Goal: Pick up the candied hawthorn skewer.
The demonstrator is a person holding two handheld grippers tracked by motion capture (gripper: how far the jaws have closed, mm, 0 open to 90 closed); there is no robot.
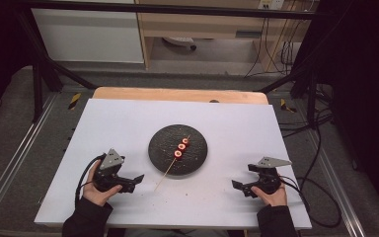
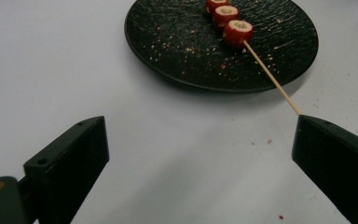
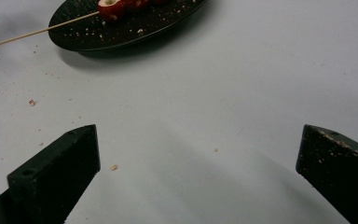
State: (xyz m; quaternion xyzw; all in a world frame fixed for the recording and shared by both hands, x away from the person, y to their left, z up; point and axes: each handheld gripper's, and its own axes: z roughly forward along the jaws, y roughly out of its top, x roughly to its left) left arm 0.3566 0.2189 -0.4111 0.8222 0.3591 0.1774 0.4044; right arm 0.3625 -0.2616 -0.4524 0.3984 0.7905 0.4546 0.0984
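A: Which step is being worked on?

B: An approach is being set up, by the look of it. The left gripper (image 1: 137,180) and the right gripper (image 1: 237,186) are being held low over the white surface (image 1: 227,128), each with its fingers spread wide and nothing between them. The skewer (image 2: 270,77) is lying on the round black plate (image 2: 168,60) at the middle of the surface, between the 2 grippers, with its bare end reaching past the near rim.

A: What is being called for next?

B: Probably the stick's bare end is to be taken by the left gripper, since it is being seen just beside that gripper's right finger (image 2: 335,163). A narrow, careful closing is being asked for, as the stick is thin and could roll or snap.

A: And the materials?

B: 3 red, glossy, round pieces (image 2: 237,31) with pale centres are being carried on a slim, pale wooden stick. The plate is being shown as matte, faintly ridged and dusted with crumbs; the surface is smooth, with scattered specks.
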